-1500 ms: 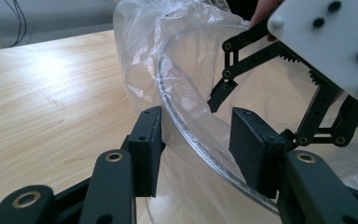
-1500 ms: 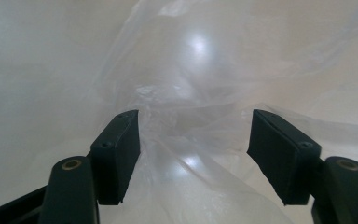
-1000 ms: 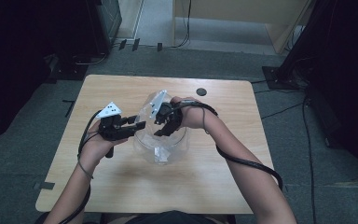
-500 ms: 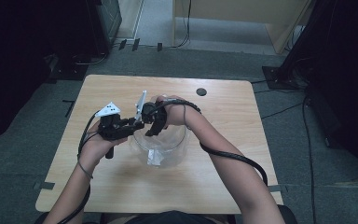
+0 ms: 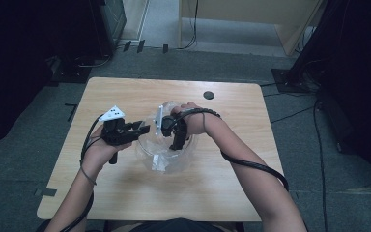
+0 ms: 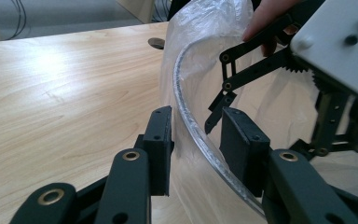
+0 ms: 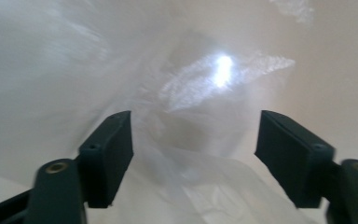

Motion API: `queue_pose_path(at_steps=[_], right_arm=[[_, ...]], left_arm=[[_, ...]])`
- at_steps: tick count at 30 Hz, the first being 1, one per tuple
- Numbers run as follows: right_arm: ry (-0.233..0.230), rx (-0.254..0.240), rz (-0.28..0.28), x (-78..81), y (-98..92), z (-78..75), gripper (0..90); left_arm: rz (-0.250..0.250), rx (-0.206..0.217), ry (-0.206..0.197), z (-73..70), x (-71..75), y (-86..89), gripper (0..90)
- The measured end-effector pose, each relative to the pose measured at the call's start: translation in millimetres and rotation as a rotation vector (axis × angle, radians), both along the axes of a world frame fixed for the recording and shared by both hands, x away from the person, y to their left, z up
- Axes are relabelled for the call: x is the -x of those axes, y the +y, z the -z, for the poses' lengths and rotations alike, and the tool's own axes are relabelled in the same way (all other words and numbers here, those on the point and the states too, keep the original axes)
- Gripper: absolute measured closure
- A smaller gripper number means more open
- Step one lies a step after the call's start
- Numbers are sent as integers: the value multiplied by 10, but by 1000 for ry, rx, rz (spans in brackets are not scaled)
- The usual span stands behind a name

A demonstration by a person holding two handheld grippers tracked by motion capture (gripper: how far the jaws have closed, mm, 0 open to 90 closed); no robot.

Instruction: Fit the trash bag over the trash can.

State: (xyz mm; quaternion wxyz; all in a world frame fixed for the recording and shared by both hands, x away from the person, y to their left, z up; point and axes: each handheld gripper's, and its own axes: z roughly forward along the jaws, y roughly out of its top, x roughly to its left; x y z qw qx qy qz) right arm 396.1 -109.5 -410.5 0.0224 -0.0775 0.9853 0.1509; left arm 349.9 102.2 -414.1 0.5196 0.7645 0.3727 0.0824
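Now we see a clear plastic bag (image 5: 166, 150) standing open near the middle of the table (image 5: 222, 193), a little toward its left edge. Our left gripper (image 5: 142, 129) straddles the bag's rim (image 6: 193, 126), one pad outside the film and one inside. In the left gripper view a gap shows between the pads and the rim, so we cannot tell whether they pinch it. Our right gripper (image 5: 178, 141) points down into the bag's mouth. Its jaws have just been opening and stand wide apart, with crumpled film (image 7: 191, 154) between them and no pad pressing on it. A round dark hole (image 5: 208, 94) sits in the table near the far edge, well apart from the bag.
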Motion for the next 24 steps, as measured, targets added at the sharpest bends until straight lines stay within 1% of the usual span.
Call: queue_pose_path(at_steps=[1,2,3,5,6,7,9,11,12,14,15,16,17,19,20,21,22,23,24], right_arm=[[10,-8,-6,7,-16,-1,258],[13,-7,-22,16,-30,4,273],[20,-6,-21,33,-39,3,296],[28,-35,-32,56,-50,-9,298],[37,-55,-26,64,-59,-18,323],[53,-84,9,68,-70,-29,336],[65,-150,116,76,-77,-61,354],[52,-175,210,117,-57,-107,371],[46,-187,239,149,-37,-121,370],[56,-191,294,230,18,-138,356],[62,-188,304,268,52,-138,348],[62,-185,299,301,88,-136,341],[66,-170,297,332,122,-138,344],[46,-153,283,365,168,-147,350],[46,-155,271,369,182,-151,357],[53,-160,255,370,187,-154,371],[71,-164,235,365,184,-156,374],[90,-171,231,360,175,-153,362],[113,-172,239,354,164,-149,343]], left_arm=[[-1,-1,-2,0,1,-1,628],[0,0,-2,2,1,-2,626],[0,2,0,3,1,-4,621],[0,1,-2,7,0,-8,616],[0,-1,-2,8,1,-10,612],[1,-2,-5,9,1,-12,606],[0,0,-4,8,0,-12,599],[0,3,-4,6,1,-15,596],[0,3,-2,7,2,-18,597],[-1,6,1,11,4,-27,596],[0,4,0,13,5,-31,595],[1,0,-2,13,7,-31,592],[1,0,-3,13,8,-30,590],[-1,2,-5,11,8,-26,590],[-2,1,-6,9,8,-24,589],[-2,1,-4,9,7,-22,588],[-2,2,-3,12,8,-22,587],[-1,2,-4,14,7,-22,586],[-1,2,-3,14,6,-21,585]])
